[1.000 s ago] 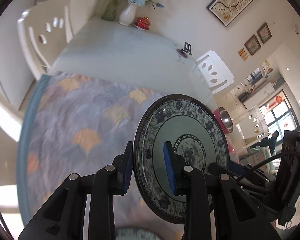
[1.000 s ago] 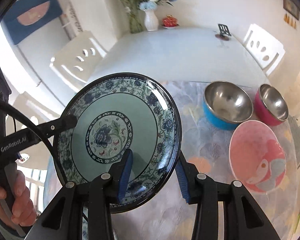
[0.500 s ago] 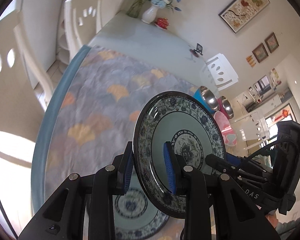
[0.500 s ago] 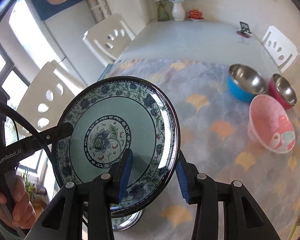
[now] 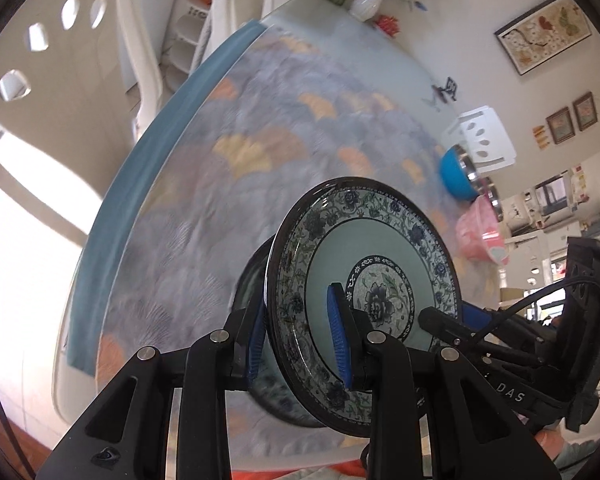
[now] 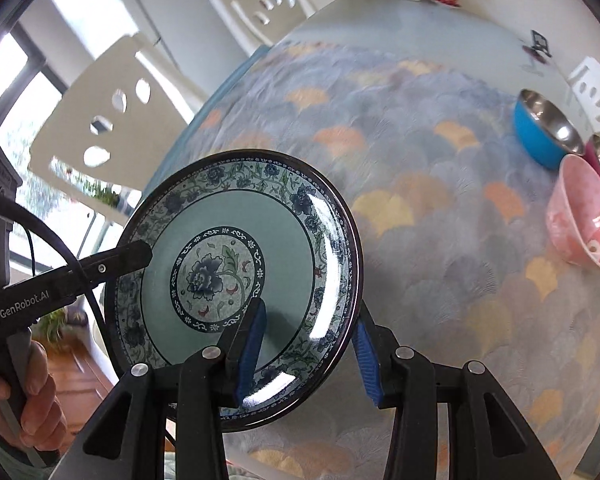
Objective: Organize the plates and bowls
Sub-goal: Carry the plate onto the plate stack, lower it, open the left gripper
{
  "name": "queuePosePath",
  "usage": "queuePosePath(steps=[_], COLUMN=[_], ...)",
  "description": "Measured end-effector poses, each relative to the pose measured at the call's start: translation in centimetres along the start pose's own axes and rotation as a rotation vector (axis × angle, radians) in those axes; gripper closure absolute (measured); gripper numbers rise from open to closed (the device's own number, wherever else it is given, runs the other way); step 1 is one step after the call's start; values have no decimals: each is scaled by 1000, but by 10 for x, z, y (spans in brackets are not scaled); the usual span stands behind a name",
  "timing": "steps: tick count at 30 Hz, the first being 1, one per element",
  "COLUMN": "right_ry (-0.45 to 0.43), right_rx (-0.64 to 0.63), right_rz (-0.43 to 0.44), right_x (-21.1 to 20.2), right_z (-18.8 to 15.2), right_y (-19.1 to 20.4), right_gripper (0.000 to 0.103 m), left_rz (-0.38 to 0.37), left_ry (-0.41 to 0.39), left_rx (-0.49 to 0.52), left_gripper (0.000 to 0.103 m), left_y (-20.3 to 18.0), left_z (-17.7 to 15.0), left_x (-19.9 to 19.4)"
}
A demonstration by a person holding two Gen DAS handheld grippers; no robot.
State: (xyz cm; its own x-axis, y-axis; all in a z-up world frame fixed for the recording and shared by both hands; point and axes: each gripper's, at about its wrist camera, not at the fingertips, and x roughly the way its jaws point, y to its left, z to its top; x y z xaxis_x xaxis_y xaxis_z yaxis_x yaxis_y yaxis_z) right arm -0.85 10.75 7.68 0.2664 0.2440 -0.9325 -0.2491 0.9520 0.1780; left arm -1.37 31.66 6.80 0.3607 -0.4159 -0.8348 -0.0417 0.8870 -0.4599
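Looking along the left gripper (image 5: pixel 300 336): jaws clenched on the rim of the patterned plate (image 5: pixel 364 292), now carried low above a second plate (image 5: pixel 268 384) on the scallop-print cloth (image 5: pixel 228 184), newly in sight since a second ago, so stacking looks near. Switching to the right gripper (image 6: pixel 306 344): jaws grasping the same plate's opposite rim; blue bowl (image 6: pixel 540 132) and pink bowl (image 6: pixel 584 216) well apart on the tabletop, white chairs (image 6: pixel 112 120) and bright window beyond.
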Motion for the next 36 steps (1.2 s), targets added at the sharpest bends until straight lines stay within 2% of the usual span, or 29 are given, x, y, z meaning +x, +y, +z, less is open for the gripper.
queuePosePath(steps=[4, 9, 14, 19, 22, 25, 27, 32, 36], right_ry=[39, 81, 116, 142, 131, 110, 100, 97, 38], right_rx=[-21, -34, -22, -32, -30, -22, 1, 35, 86], right_rz=[18, -9, -33, -47, -48, -26, -10, 1, 14], right_x=[13, 27, 39, 46, 45, 40, 38, 32, 14], right_z=[-2, -4, -7, -10, -9, -5, -5, -7, -8], right_y=[3, 5, 1, 1, -1, -5, -13, -27, -38], right_gripper=[60, 60, 60, 60, 60, 60, 60, 60, 60], left_rz=[34, 57, 45, 42, 56, 109, 82, 112, 88], left_ry=[12, 45, 94, 105, 85, 54, 62, 49, 20], left_rx=[14, 31, 52, 68, 88, 109, 117, 171, 211], left_gripper=[77, 77, 76, 76, 74, 74, 74, 74, 74], left_y=[6, 8, 8, 8, 8, 12, 14, 0, -19], left_z=[-7, -12, -16, -16, -13, -9, -8, -5, 3], left_x=[4, 16, 23, 21, 11, 1, -2, -3, -4])
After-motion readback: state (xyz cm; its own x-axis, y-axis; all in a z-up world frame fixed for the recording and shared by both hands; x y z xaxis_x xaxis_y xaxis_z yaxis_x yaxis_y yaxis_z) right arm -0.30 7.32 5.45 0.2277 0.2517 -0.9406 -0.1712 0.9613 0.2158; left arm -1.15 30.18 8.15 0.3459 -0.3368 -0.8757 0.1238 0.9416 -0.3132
